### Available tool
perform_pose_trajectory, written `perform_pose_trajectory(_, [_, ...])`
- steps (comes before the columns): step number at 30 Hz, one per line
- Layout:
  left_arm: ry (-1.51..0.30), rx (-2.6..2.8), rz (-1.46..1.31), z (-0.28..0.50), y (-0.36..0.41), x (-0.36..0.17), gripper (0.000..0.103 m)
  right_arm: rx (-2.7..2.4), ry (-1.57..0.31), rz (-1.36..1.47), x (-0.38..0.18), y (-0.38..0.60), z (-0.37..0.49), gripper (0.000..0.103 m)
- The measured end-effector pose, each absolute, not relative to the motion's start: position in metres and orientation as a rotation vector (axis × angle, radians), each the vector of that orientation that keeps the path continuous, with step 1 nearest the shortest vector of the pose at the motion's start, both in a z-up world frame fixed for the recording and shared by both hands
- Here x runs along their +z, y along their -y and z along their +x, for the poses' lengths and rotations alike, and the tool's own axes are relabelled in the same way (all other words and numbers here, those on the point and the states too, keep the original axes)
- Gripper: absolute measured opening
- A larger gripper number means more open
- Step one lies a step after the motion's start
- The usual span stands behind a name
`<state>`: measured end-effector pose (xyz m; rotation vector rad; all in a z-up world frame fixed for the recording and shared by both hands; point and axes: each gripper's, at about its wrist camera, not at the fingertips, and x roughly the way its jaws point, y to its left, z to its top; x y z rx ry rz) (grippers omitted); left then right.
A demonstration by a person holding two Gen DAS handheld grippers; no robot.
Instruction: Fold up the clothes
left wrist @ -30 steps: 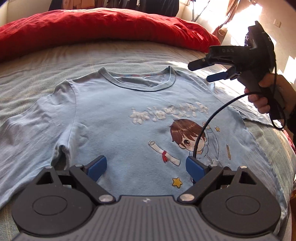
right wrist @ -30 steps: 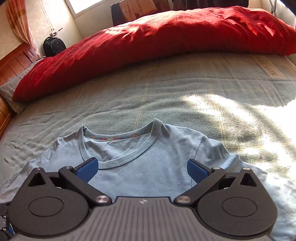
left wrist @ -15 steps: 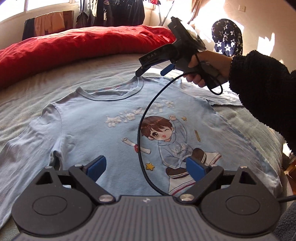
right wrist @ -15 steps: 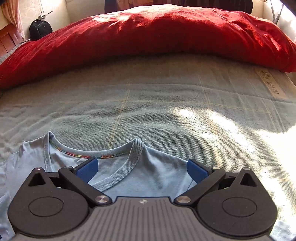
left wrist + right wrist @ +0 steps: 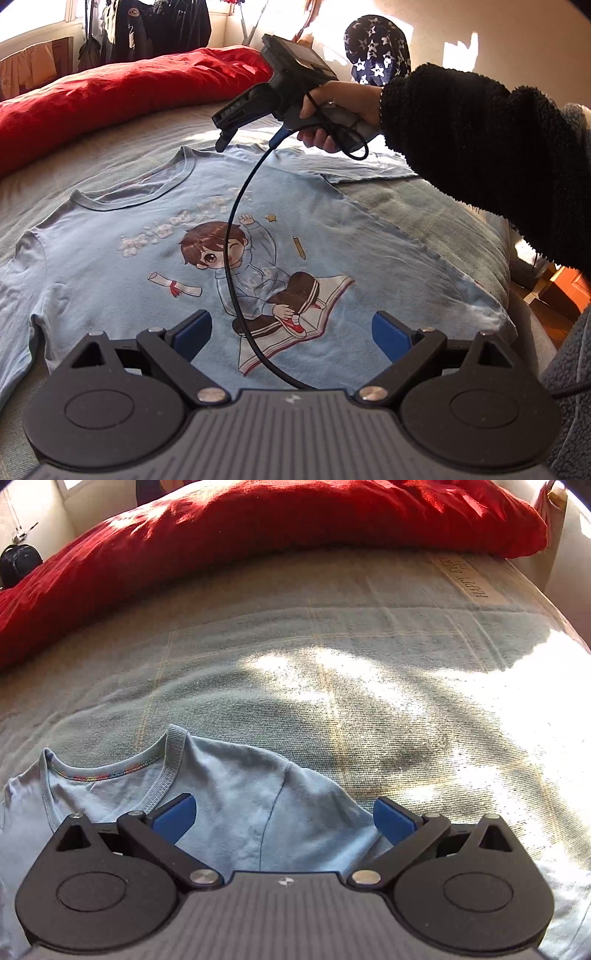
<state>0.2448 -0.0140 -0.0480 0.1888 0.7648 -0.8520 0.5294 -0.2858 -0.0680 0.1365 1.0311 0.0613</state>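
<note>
A light blue T-shirt (image 5: 110,266) with a cartoon print lies flat, face up, on the bed. My left gripper (image 5: 291,330) hovers open above its lower hem, nothing between the blue pads. In the left wrist view the right gripper (image 5: 247,136), held by a hand in a black fleecy sleeve, hangs over the shirt's right shoulder, and its cable loops down across the print. In the right wrist view the right gripper (image 5: 284,818) is open just above the shoulder seam of the T-shirt (image 5: 236,797), beside the ribbed collar (image 5: 173,760).
The shirt rests on a grey-blue checked bedcover (image 5: 332,646). A red duvet (image 5: 240,528) runs along the far side of the bed. Dark clothes (image 5: 155,26) hang by the window. The bed's right edge (image 5: 517,295) drops to a wooden floor.
The left gripper has pulled back toward the hem, bringing the whole print into view. The right gripper has shifted from the collar to the right shoulder and come lower.
</note>
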Motion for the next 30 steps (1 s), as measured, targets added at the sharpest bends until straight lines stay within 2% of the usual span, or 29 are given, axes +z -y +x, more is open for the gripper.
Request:
perform_pose_trajectory(6, [-0.739, -0.887, 0.193, 0.236, 0.013, -0.041, 0.093, 0.224, -1.087, 0.064, -0.056, 0.272, 0.502, 0.103])
perform_pose_trajectory(10, [-0.742, -0.900, 0.194, 0.235, 0.014, -0.041, 0.093, 0.252, -1.135, 0.031, -0.074, 0.259, 0.508, 0.103])
perform_pose_trajectory(17, [-0.724, -0.906, 0.188, 0.231, 0.012, -0.037, 0.093, 0.181, -1.039, -0.019, -0.068, 0.249, 0.527, 0.103])
perform_pose_trajectory(22, [-0.694, -0.933, 0.164, 0.226, 0.008, -0.029, 0.093, 0.295, -1.054, -0.128, -0.065, 0.226, 0.515, 0.103])
perform_pose_trajectory(30, [-0.705, -0.917, 0.176, 0.227, 0.010, -0.031, 0.093, 0.156, -0.957, -0.124, -0.067, 0.227, 0.525, 0.103])
